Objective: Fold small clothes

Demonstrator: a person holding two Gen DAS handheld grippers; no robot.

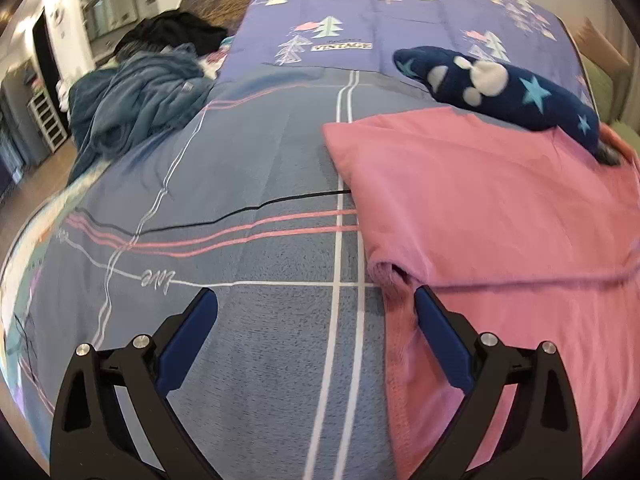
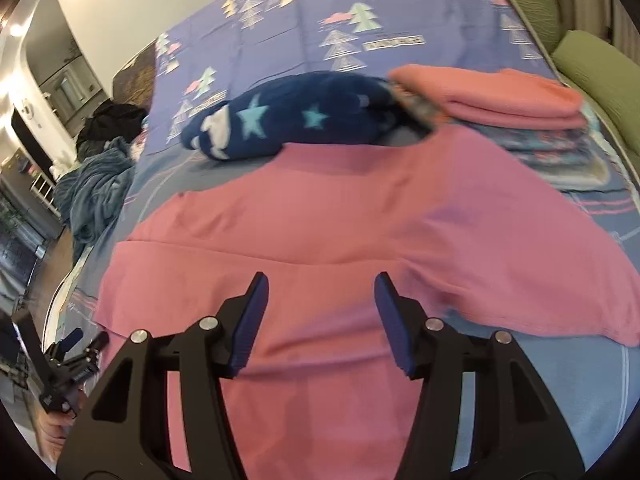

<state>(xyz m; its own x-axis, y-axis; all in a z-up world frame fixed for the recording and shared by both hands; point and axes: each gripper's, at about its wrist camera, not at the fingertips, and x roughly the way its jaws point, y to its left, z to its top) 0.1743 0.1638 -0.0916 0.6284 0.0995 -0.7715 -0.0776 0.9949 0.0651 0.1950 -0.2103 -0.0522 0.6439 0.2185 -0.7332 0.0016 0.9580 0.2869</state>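
Pink fabric fills the space beneath the right tool (image 2: 320, 292), whose blue-padded fingers (image 2: 250, 320) are spread apart above the pink garment (image 2: 360, 216) with nothing pinched between them. That garment lies flat on the bed (image 2: 560, 400), partly folded, a fold line running across it. Behind it lies a navy plush garment with stars (image 2: 288, 120), and to the right a stack of folded clothes (image 2: 512, 100) topped with a pink piece. The left tool (image 1: 316, 300) is also spread wide over the striped grey-blue bedcover (image 1: 248, 184), its right finger (image 1: 440, 340) just at the pink garment's hemmed edge, gripping nothing. A crumpled teal blanket (image 1: 136, 96) sits at the bed's far left.
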